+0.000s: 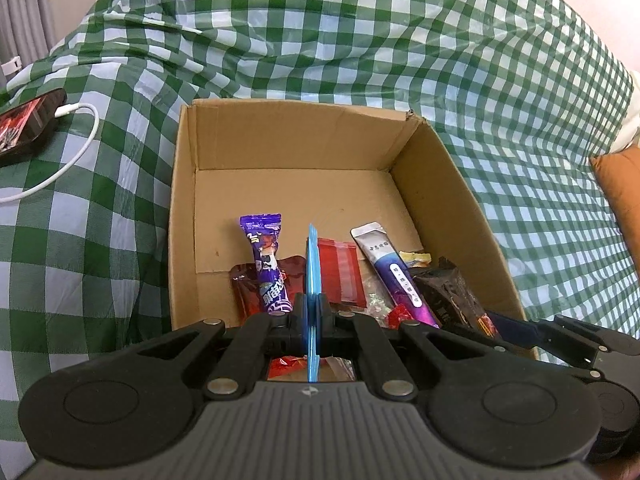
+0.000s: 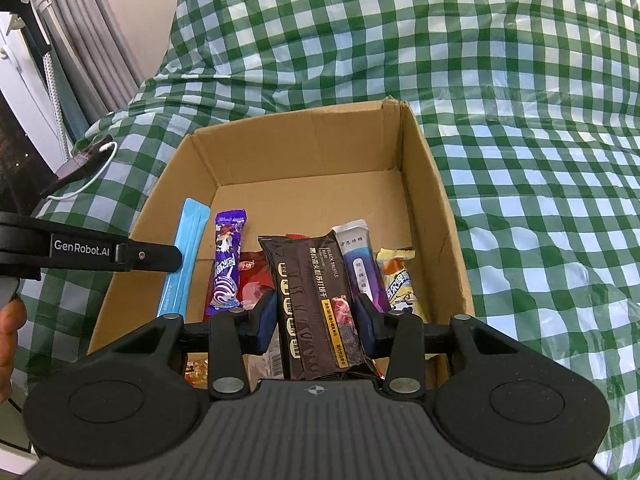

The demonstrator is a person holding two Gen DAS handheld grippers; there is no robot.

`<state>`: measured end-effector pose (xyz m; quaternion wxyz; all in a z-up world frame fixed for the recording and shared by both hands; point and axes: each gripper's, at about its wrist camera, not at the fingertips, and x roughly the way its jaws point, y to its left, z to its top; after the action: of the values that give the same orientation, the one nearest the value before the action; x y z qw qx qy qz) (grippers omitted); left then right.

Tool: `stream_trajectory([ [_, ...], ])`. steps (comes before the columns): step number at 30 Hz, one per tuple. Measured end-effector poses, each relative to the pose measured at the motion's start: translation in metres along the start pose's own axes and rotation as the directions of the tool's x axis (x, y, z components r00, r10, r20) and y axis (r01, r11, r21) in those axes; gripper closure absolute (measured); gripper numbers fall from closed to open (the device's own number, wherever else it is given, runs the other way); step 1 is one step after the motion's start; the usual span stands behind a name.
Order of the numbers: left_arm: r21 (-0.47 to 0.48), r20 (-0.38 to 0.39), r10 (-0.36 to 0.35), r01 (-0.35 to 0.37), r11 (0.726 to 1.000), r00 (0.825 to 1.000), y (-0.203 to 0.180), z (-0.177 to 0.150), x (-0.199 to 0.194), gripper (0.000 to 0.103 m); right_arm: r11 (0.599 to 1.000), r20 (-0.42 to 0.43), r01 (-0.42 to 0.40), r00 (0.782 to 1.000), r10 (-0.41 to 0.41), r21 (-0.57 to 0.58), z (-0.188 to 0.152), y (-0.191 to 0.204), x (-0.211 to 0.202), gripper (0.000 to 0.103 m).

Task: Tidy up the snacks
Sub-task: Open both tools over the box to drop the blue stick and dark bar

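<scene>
The left hand-held gripper [image 1: 312, 256] is pinched tight on a thin light-blue flat sachet [image 2: 182, 256], held edge-on so that in its own camera the strip shows only as a narrow blade; the right wrist view shows its full face hanging over the 9 o'clock wall of the open brown cardboard box [image 2: 432, 184]. The right hand-held gripper [image 2: 316, 312] stands at a middling width, its pads closed on the sides of a dark brown foil-wrapped snack packet with a yellow label stripe [image 2: 316, 300], gripped lengthwise above the box's near end.

Both packets seem to be carried nose-down toward the box so they can be laid alongside the snacks already inside, all pointing toward 12 o'clock: a purple candy wrapper [image 2: 226, 264], a red pouch [image 2: 252, 280], a white-and-purple stick pack [image 2: 360, 264] and a yellow-ended bar [image 2: 400, 280] at 3 o'clock. The far half of the box floor is bare, probably the room left for these two.

The box sits on a bed spread with a green-and-white checked cloth [image 2: 520, 120]; a phone with a white cable [image 1: 28, 124] lies at 9 o'clock, well apart.

The near wall of the box and whatever lies beneath the grippers are covered by their black bodies; small red and orange wrappers peep through but cannot be identified. The print on most packets is too small to read
</scene>
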<state>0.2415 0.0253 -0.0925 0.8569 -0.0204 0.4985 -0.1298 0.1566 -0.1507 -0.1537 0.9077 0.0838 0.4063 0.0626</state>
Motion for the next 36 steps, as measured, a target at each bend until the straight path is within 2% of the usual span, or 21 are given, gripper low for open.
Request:
stream_trajectory([
  [23,0.017,-0.032,0.056,-0.055,0.998,0.998,0.004,0.005,0.029,0.1,1.0,-0.02,0.012,1.0,-0.012,-0.001,0.007,-0.001,0.027,0.059],
  [24,0.017,-0.031,0.06,-0.06,0.998,0.998,0.004,0.006,0.029,0.095,1.0,-0.018,0.012,1.0,-0.012,0.001,0.008,-0.001,0.027,0.058],
  [25,0.017,-0.033,0.063,-0.062,0.998,0.997,0.004,0.005,0.029,0.076,1.0,-0.016,0.009,1.0,-0.009,0.008,0.009,-0.001,0.028,0.057],
  [26,0.017,-0.037,0.068,-0.067,0.998,0.997,0.004,0.005,0.03,0.058,1.0,-0.012,0.008,1.0,-0.008,0.021,0.009,-0.002,0.027,0.051],
  [27,0.014,-0.036,0.078,-0.078,0.997,0.996,0.004,0.004,0.029,0.02,0.999,-0.008,0.003,1.0,-0.003,0.037,0.01,-0.003,0.027,0.042],
  [28,0.007,-0.026,0.099,-0.099,0.995,0.995,0.004,0.002,0.027,0.001,0.999,-0.006,0.002,1.0,-0.001,0.053,0.011,-0.003,0.026,0.024],
  [29,-0.002,0.0,0.106,-0.106,0.994,0.994,0.004,0.0,0.022,0.001,0.998,-0.002,0.006,1.0,-0.006,0.065,0.011,-0.003,0.024,0.014],
  [36,0.006,0.05,0.138,-0.138,0.99,0.989,-0.004,-0.015,-0.013,0.0,0.998,0.002,0.038,0.999,-0.038,0.045,0.0,0.001,0.001,0.009],
])
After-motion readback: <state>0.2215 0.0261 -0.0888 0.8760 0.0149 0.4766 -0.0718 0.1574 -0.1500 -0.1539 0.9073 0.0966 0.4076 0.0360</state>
